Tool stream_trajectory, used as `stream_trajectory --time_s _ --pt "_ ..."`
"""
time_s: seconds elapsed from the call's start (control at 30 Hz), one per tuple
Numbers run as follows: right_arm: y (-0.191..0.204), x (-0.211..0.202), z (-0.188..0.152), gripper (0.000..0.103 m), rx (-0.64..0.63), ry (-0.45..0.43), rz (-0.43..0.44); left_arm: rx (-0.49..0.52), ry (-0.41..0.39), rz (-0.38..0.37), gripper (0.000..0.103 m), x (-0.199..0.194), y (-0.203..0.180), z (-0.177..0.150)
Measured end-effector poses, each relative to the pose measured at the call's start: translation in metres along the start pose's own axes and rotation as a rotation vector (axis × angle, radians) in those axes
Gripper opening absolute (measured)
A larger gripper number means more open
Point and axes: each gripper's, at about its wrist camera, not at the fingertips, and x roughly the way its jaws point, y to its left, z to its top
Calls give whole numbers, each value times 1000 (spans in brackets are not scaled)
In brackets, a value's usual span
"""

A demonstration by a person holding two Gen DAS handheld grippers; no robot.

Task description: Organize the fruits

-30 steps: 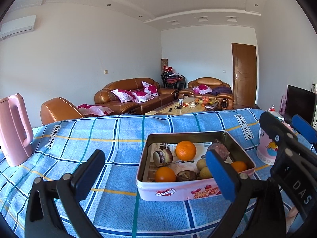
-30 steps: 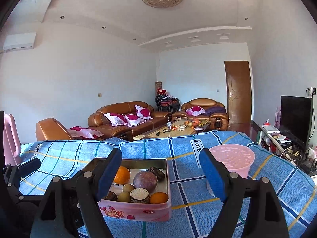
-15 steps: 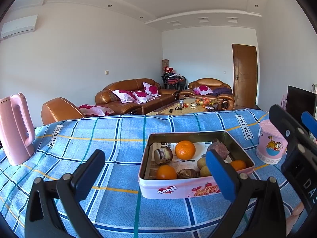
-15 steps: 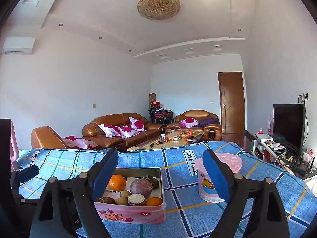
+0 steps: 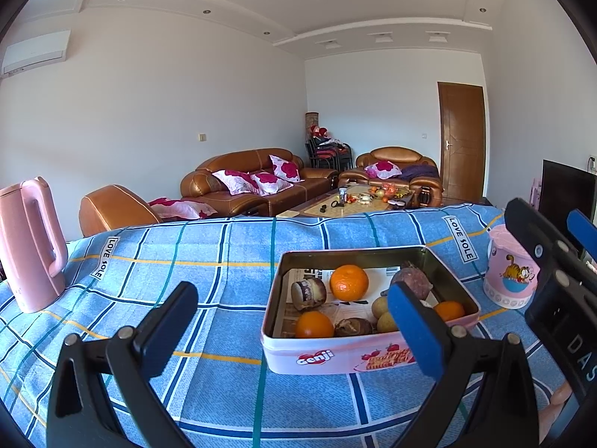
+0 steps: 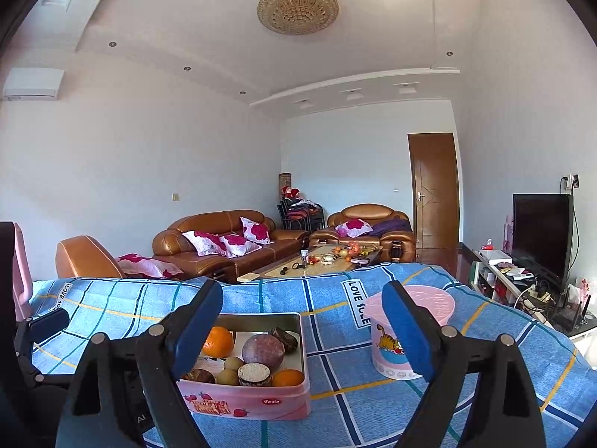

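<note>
All the fruit in view lies inside the pink tin (image 5: 369, 352): 1 large orange (image 5: 349, 282) toward the back, 2 smaller oranges, 2 pale round fruits, a big purple one (image 6: 263, 348) and several dark or cut pieces. The tin sits on the blue checked cloth (image 5: 194, 261), with the pink cup (image 6: 405, 330) just to its right and the pink kettle (image 5: 31, 244) well off to the left. Both tools hang above the cloth with jaws spread wide and nothing between them: the left gripper (image 5: 293, 319) near the tin's front left, the right gripper (image 6: 304, 321) over its right side. This fits fruit waiting to be sorted out or fruit already gathered in, and I cannot tell which. Any grasp here should come from above, straddle 1 round fruit across its widest part, and clear the tin's wall.
</note>
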Motion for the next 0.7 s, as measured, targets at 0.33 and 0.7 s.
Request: stream_trajectory --time_s 0.33,0.7 --pt "0 2 1 89 1 4 -2 -7 8 3 103 2 4 0" --pt "-2 2 1 89 3 8 -6 -1 12 10 103 2 2 0"
